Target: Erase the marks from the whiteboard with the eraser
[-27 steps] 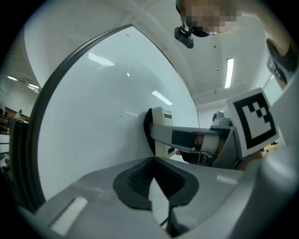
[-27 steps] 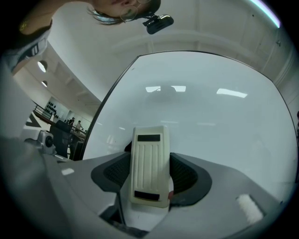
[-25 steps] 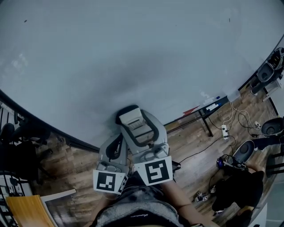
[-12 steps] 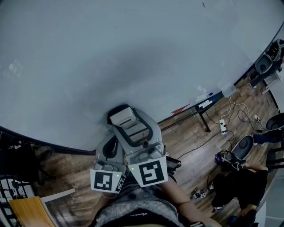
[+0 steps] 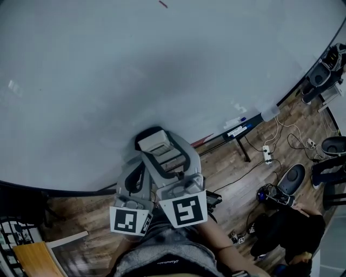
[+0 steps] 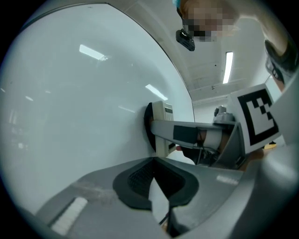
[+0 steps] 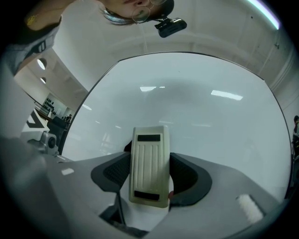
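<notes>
Eraser point(image 7: 149, 158): a cream ribbed block, clamped upright between the two black pads of the right gripper point(image 7: 150, 179), one pad on each long side. In the head view the eraser point(image 5: 157, 143) lies flat against the lower part of the whiteboard point(image 5: 162, 70), just above the board's bottom edge, at about 6 o'clock from the board's centre. The left gripper view shows the dark underside of the eraser touching the whiteboard point(image 6: 70, 102). The left gripper point(image 6: 156, 179) has its pads drawn together to a narrow wedge, with nothing between them. In the head view the left gripper point(image 5: 139, 178) sits just beside the right gripper point(image 5: 164, 156), at its 7 o'clock, off the board surface. The board face around the eraser is plain grey-white; one small red mark point(image 5: 162, 4) shows at 12 o'clock, near the top edge of the head view. At 3 o'clock from the grippers, a tray point(image 5: 238, 129) at the board's bottom edge holds small items too small to identify. A wooden floor point(image 5: 232, 173) with cables point(image 5: 281, 135) and a power strip point(image 5: 267, 155) lies at 4 o'clock.
</notes>
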`<state>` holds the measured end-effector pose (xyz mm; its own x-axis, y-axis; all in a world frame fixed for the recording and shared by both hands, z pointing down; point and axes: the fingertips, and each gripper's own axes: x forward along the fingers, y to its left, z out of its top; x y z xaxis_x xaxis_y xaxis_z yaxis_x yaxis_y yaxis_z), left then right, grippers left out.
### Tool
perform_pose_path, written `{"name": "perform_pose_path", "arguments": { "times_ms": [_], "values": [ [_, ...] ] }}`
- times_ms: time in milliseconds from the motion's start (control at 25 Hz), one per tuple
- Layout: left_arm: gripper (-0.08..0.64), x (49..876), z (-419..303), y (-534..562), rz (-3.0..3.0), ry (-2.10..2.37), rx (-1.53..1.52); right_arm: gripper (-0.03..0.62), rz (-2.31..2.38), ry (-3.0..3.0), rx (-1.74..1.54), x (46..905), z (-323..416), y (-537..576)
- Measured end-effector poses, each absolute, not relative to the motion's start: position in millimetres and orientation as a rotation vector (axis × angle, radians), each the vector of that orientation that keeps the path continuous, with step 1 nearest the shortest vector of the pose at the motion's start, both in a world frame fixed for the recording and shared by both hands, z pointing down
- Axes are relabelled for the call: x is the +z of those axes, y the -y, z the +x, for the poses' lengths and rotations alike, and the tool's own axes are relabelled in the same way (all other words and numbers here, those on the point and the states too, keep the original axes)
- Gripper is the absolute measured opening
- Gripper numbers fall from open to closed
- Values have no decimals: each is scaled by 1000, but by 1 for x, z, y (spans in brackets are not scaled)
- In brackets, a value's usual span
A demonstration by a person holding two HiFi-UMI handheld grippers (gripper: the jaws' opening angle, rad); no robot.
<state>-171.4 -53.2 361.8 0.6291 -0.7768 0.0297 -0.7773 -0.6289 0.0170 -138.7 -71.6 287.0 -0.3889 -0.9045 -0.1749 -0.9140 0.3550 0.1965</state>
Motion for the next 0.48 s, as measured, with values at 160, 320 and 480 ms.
{"name": "perform_pose_path", "arguments": {
  "times_ms": [160, 320, 480],
  "values": [
    [3, 363, -134, 58, 2820, 1322, 34, 265, -1755, -2523, 401, 288, -92, 80],
    [3, 365, -95, 65, 2818, 1319, 27, 265, -1732, -2518, 367, 290, -53, 87],
    [3, 362, -65, 72, 2803, 1347, 10, 265, -1703, -2570, 352, 296, -27, 91]
  ]
}}
